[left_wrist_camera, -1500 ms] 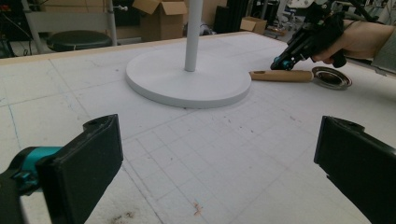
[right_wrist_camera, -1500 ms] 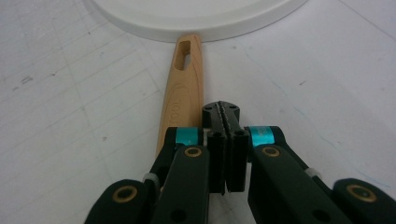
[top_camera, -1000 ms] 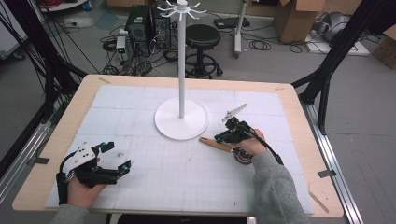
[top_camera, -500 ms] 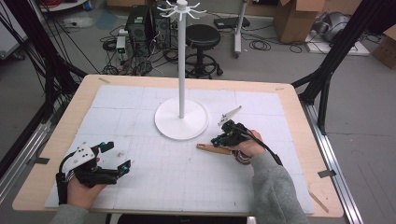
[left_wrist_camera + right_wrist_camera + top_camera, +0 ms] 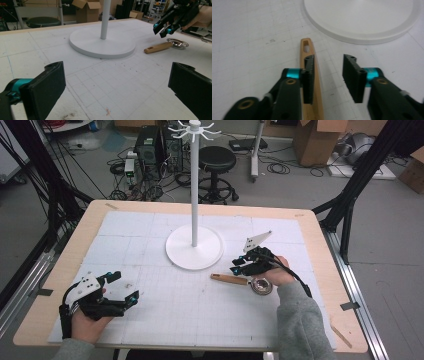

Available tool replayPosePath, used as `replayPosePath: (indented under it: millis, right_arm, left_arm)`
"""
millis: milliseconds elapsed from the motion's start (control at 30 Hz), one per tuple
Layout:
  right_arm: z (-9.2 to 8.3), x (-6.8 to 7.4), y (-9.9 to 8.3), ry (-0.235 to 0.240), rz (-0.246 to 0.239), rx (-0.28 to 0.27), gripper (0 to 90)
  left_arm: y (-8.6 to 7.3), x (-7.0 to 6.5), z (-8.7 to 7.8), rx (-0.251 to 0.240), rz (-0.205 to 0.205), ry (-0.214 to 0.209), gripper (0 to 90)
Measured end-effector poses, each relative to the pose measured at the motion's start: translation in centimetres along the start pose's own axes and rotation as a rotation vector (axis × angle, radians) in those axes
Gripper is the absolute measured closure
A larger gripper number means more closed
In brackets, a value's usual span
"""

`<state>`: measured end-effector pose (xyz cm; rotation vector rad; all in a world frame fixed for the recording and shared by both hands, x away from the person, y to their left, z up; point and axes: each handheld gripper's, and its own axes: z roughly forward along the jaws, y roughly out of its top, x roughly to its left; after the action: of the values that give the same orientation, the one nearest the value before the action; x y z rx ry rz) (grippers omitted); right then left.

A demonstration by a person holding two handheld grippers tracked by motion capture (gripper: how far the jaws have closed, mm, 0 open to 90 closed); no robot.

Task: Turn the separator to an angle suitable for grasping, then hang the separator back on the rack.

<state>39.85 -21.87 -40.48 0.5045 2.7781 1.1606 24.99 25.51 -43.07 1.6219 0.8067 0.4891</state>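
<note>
A: How is the left hand-held gripper (image 5: 119,288) kept?

B: It is held nearest, jaws wide apart, nothing between them (seemingly parked).

A: And the right hand-held gripper (image 5: 328,75)?

B: Its jaws have just been opening; the one wooden-handled strainer (image 5: 242,282) lies released on the worktop (image 5: 150,320) beneath. One white stand (image 5: 194,251) is seen beyond, apparently for hanging it.

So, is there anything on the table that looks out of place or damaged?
Nothing looks damaged or spilled. The wooden-handled strainer lies flat on the white mat beside the rack's round base, while the rack's hooks are bare. The right gripper has just been opening; nothing sits between its jaws.
</note>
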Motion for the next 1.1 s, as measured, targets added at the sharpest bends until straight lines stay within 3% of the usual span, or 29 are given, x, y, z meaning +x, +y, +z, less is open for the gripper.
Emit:
replayPosePath:
  millis: [33,100,167,233,267,400,533,900,1100]
  right_arm:
    - [-0.3,0.1,0.0,-0.002,-0.01,-0.004,47.6]
    - [-0.4,0.3,0.1,-0.008,-0.022,0.004,43.9]
    - [-0.7,0.5,0.1,-0.014,-0.03,0.019,25.1]
    - [-0.7,0.5,0.1,0.003,-0.034,0.027,22.5]
    - [-0.7,0.8,0.1,0.004,-0.061,0.054,17.3]
    - [-0.8,1.3,0.3,0.013,-0.107,0.107,13.1]
    - [-0.7,1.6,0.4,0.041,-0.104,0.126,11.1]
    - [-0.4,1.4,0.0,0.041,-0.112,0.164,11.2]
    - [0.1,1.1,-0.5,0.048,-0.09,0.215,11.2]
  left_arm:
    - [0.0,0.0,0.0,0.003,0.002,0.0,1.7]
    - [0.0,-0.1,0.1,0.002,0.002,-0.002,1.7]
    - [0.0,-0.1,0.1,0.008,0.006,-0.001,1.7]
    - [0.0,0.0,0.1,0.008,0.003,-0.003,1.7]
    - [-0.1,0.0,0.1,0.009,0.001,-0.001,1.7]
    - [-0.1,0.1,0.1,0.008,-0.007,-0.001,1.7]
    - [-0.1,0.0,0.1,0.008,-0.002,-0.002,1.7]
    - [-0.1,0.0,0.2,0.01,-0.002,-0.005,1.7]
    - [-0.1,0.0,0.2,0.011,-0.007,-0.004,1.7]
